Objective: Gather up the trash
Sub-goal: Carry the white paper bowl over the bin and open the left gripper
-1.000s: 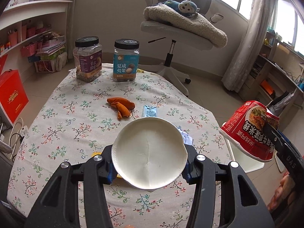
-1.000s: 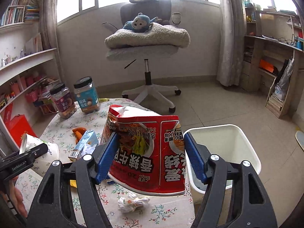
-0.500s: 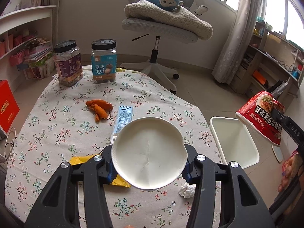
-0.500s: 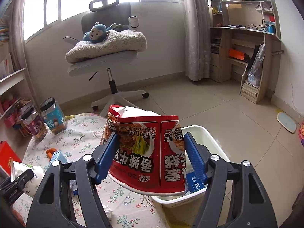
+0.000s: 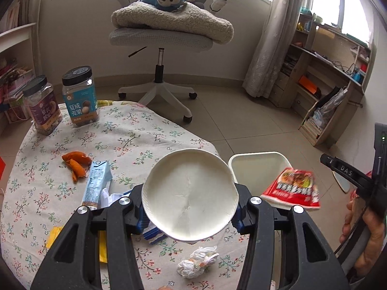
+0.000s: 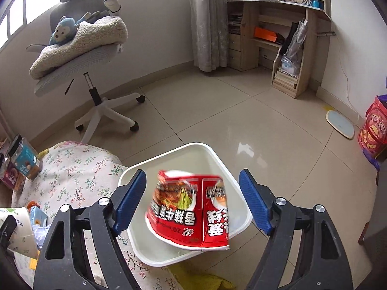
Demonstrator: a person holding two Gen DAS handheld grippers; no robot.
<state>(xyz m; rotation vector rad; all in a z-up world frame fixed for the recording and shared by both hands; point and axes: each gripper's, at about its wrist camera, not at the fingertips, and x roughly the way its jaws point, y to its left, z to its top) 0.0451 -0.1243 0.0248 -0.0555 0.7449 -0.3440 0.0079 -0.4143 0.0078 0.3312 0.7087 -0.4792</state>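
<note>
Trash goes in: the white bin (image 6: 219,160) stands on the floor just off the table (image 5: 135,130) edge, and over it we see our red noodle cup (image 6: 191,207) blurred in mid-air, clear of both blue pads as the right gripper (image 6: 193,200) spreads wider. Our left gripper (image 5: 188,207) clamps a white paper bowl (image 5: 189,193) above the table's near edge, a crumpled tissue (image 5: 197,262) on the cloth beneath.
</note>
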